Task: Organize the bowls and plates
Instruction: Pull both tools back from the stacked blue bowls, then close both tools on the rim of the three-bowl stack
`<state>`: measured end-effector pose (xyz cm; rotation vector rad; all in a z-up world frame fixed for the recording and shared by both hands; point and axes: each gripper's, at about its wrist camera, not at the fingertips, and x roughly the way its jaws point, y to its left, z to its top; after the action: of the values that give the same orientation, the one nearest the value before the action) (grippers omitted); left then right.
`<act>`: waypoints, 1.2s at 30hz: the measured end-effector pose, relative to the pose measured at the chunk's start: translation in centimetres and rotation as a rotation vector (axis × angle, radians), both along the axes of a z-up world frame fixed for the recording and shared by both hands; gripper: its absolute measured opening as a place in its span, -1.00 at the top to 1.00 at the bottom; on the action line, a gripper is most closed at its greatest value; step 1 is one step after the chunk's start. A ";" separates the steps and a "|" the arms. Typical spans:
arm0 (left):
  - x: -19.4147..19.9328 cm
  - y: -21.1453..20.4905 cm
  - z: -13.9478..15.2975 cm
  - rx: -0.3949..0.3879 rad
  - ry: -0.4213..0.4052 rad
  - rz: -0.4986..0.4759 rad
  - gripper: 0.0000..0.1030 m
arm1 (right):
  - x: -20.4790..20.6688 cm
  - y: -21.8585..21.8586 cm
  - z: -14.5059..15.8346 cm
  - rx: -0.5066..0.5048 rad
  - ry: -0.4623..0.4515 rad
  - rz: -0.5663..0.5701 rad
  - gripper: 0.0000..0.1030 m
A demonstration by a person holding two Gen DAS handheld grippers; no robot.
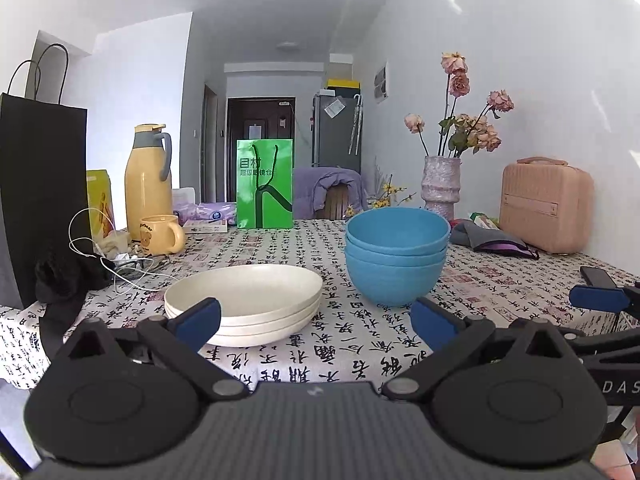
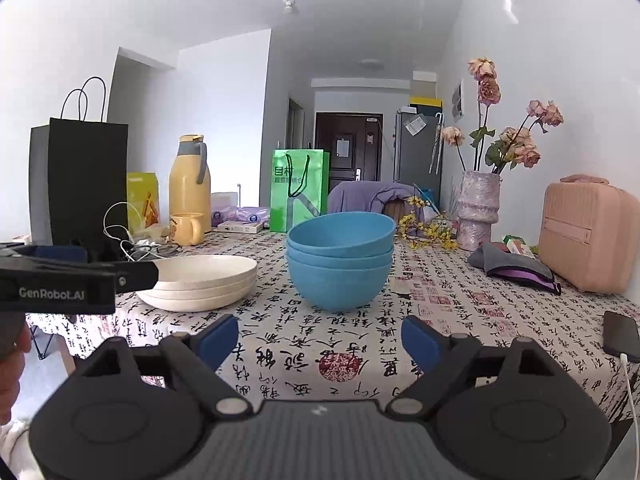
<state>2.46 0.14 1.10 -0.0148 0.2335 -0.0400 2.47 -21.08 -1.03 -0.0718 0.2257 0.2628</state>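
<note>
A stack of three cream plates (image 1: 244, 300) (image 2: 200, 280) lies on the patterned tablecloth. To its right stands a stack of three blue bowls (image 1: 396, 256) (image 2: 340, 260). My left gripper (image 1: 316, 320) is open in front of both stacks, near the table's front edge, its left pad overlapping the plates' near rim in the view; nothing sits between its fingers. My right gripper (image 2: 320, 340) is open and empty too, a short way before the bowls. The left gripper's body (image 2: 76, 276) shows at the left of the right wrist view.
Behind the stacks stand a green bag (image 1: 264, 184), a yellow thermos (image 1: 148, 184) and mug (image 1: 162, 234), a black bag (image 1: 40, 200), white cables (image 1: 100, 248), a vase of flowers (image 1: 440, 188), a pink case (image 1: 546, 204) and a grey pouch (image 1: 488, 240). A phone (image 2: 622, 336) lies near the right edge.
</note>
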 end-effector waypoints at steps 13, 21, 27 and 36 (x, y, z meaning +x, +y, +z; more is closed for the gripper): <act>0.1 0.4 0.1 -0.017 0.006 0.004 -1.00 | 0.4 -0.5 0.5 0.036 -0.003 -0.015 -0.72; 0.8 0.6 0.0 -0.022 0.034 0.013 -1.00 | 0.8 -0.8 0.3 0.057 0.009 -0.022 -0.72; 2.1 0.5 0.4 -0.004 0.041 0.023 -1.00 | 2.1 -1.1 0.3 0.088 0.022 -0.051 -0.72; 5.9 0.4 1.4 -0.002 0.075 0.030 -1.00 | 5.9 -3.0 1.3 0.118 0.049 -0.113 -0.72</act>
<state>8.37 0.55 2.54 -0.0221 0.3083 -0.0097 8.37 -24.10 0.25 0.0638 0.2620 0.1652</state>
